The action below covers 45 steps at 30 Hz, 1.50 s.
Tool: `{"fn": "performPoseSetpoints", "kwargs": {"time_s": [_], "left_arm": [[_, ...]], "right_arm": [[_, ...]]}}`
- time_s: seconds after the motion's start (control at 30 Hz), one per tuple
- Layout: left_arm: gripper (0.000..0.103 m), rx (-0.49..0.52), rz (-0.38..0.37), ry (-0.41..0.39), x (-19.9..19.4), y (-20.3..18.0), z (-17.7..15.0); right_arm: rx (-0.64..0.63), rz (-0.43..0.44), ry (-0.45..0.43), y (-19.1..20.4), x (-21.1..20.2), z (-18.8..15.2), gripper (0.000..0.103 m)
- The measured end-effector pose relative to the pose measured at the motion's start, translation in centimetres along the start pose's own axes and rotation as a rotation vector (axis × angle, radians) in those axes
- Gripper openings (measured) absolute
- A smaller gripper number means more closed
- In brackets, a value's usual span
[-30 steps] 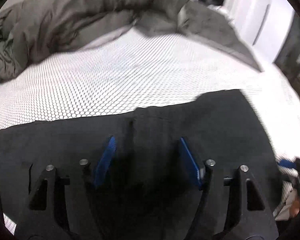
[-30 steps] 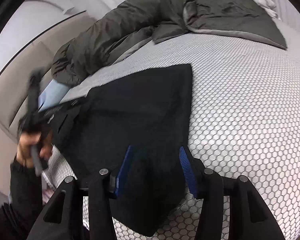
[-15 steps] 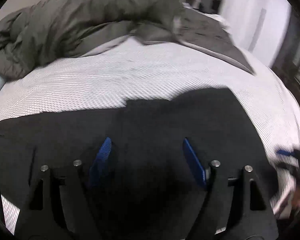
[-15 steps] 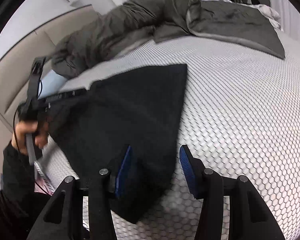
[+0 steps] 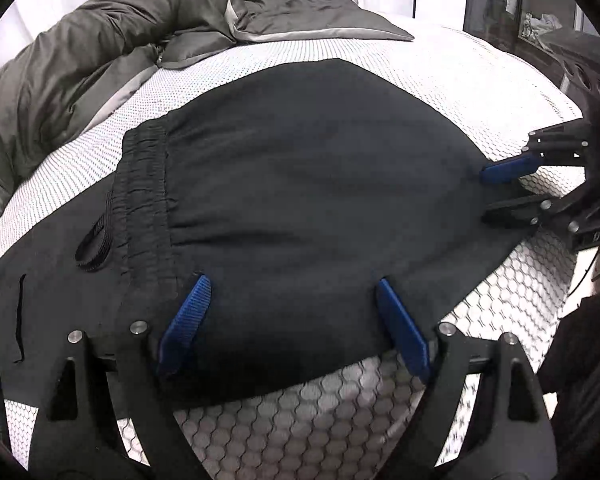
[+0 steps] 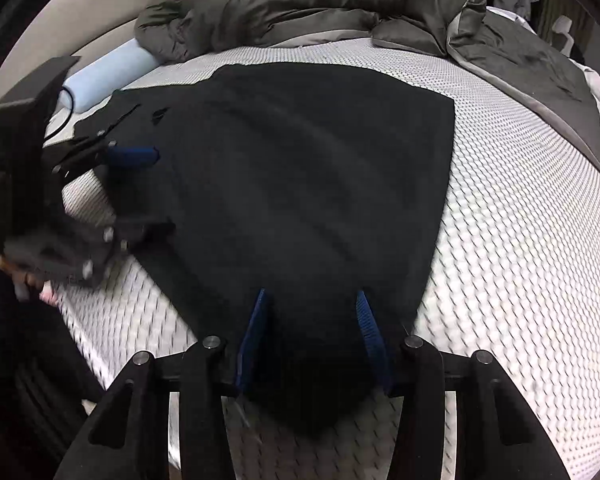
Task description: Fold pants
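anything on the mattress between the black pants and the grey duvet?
Nothing: only a bare strip of white honeycomb mattress separates the black pants from the grey duvet. Right wrist view shows it best; left wrist agrees.

One pair of black pants (image 5: pixel 308 184), one grey duvet (image 5: pixel 100 52), one blue bolster (image 6: pixel 100 76), two grippers (image 5: pixel 292 320) (image 6: pixel 312 320)

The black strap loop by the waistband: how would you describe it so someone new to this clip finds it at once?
Start from the white honeycomb mattress and the black pants spread flat on it. Follow the pants to their gathered elastic waistband at the left of the left wrist view. Just outside that band lies a small ribbed strap loop, the only raised, closed ring on otherwise flat cloth.
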<state>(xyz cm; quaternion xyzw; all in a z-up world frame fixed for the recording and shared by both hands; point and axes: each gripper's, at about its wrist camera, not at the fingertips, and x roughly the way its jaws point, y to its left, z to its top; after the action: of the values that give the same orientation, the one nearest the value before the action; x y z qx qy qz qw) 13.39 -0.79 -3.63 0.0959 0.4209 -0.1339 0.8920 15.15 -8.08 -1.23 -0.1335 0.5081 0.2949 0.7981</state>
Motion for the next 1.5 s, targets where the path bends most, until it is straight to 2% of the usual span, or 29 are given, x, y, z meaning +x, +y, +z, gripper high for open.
{"fn": "performPoseSetpoints", "kwargs": {"time_s": [0.07, 0.13, 0.17, 0.27, 0.33, 0.37, 0.4, 0.47, 0.53, 0.63, 0.7, 0.77, 0.83, 0.9, 0.97, 1.03, 1.07, 1.13, 1.23, 1.3, 1.37, 1.43, 1.5], "left_arm": [[0.083, -0.019, -0.017, -0.021, -1.0, 0.5, 0.1], [0.083, -0.035, -0.036, -0.075, -2.3, 1.7, 0.7], [0.084, -0.038, -0.025, -0.091, -2.7, 2.2, 1.1], [0.084, -0.071, 0.005, -0.062, -1.6, 3.4, 1.9], [0.084, -0.076, -0.002, -0.003, 0.1, 3.9, 1.9], [0.084, -0.063, 0.025, 0.026, 0.8, 4.0, 1.7], [0.084, -0.042, 0.051, 0.037, 1.1, 4.1, 1.3], [0.084, -0.028, 0.051, 0.030, 1.4, 4.5, 1.0], [0.084, -0.049, 0.051, 0.028, 1.1, 5.5, 0.5], [0.085, -0.092, 0.060, 0.030, 0.4, 6.9, -0.2], [0.084, -0.112, 0.077, 0.018, -0.6, 7.2, 0.0], [0.084, -0.113, 0.049, -0.039, -2.1, 7.4, 0.7], [0.084, -0.100, 0.028, -0.063, -2.2, 7.4, 2.0], [0.084, -0.097, 0.008, -0.025, -0.2, 7.2, 3.5], [0.084, -0.094, -0.003, 0.043, 2.2, 7.4, 4.0], [0.084, -0.078, -0.012, 0.056, 2.8, 7.7, 3.5], [0.084, -0.064, -0.009, 0.049, 2.5, 7.9, 3.3], [0.085, -0.074, 0.018, 0.053, 2.4, 8.4, 2.8], [0.086, -0.129, -0.019, 0.047, 1.8, 9.6, 1.9], [0.084, -0.151, -0.013, 0.040, 0.7, 10.1, 2.3], [0.084, -0.166, 0.000, -0.011, -0.4, 10.5, 3.1], [0.084, -0.197, -0.017, -0.066, -0.8, 10.5, 4.6], [0.084, -0.202, -0.017, -0.071, 0.3, 10.4, 6.4]], "right_arm": [[0.006, 0.023, -0.021, -0.4, -1.0, -0.3, 0.047], [0.019, 0.031, -0.058, -0.4, -1.8, 0.0, 0.048], [0.028, 0.034, -0.103, -0.2, -2.3, 0.7, 0.048], [0.050, 0.013, -0.153, 1.0, -1.8, 2.8, 0.048], [0.031, 0.003, -0.126, 2.3, 0.3, 4.1, 0.048], [0.003, -0.016, -0.097, 2.9, 1.5, 4.5, 0.048], [-0.025, -0.046, -0.068, 3.2, 2.2, 4.2, 0.048], [-0.076, -0.109, -0.030, 3.6, 3.4, 3.8, 0.048], [-0.054, -0.137, -0.024, 2.5, 2.5, 3.4, 0.049], [-0.020, -0.243, -0.021, 0.3, 1.3, 1.9, 0.050], [0.037, -0.194, -0.032, -0.9, 0.9, 1.7, 0.050], [0.078, -0.182, -0.078, -1.2, 0.3, 2.2, 0.050], [0.097, -0.130, -0.120, -0.7, -0.1, 3.7, 0.050], [0.085, -0.090, -0.130, 0.1, 0.6, 5.9, 0.050], [0.065, -0.078, -0.094, 0.8, 2.5, 7.6, 0.050], [0.033, -0.102, -0.039, 1.3, 4.2, 8.0, 0.050], [0.008, -0.151, 0.006, 1.0, 5.4, 7.8, 0.050], [0.019, -0.204, 0.015, -0.3, 5.4, 7.4, 0.050], [0.101, -0.287, 0.022, -3.5, 4.0, 6.1, 0.053], [0.166, -0.250, -0.009, -5.0, 3.1, 5.5, 0.053], [0.189, -0.209, -0.038, -5.2, 2.5, 5.6, 0.053], [0.168, -0.213, -0.065, -4.4, 2.2, 6.5, 0.053], [0.149, -0.184, -0.092, -3.5, 2.3, 7.8, 0.053]]}}
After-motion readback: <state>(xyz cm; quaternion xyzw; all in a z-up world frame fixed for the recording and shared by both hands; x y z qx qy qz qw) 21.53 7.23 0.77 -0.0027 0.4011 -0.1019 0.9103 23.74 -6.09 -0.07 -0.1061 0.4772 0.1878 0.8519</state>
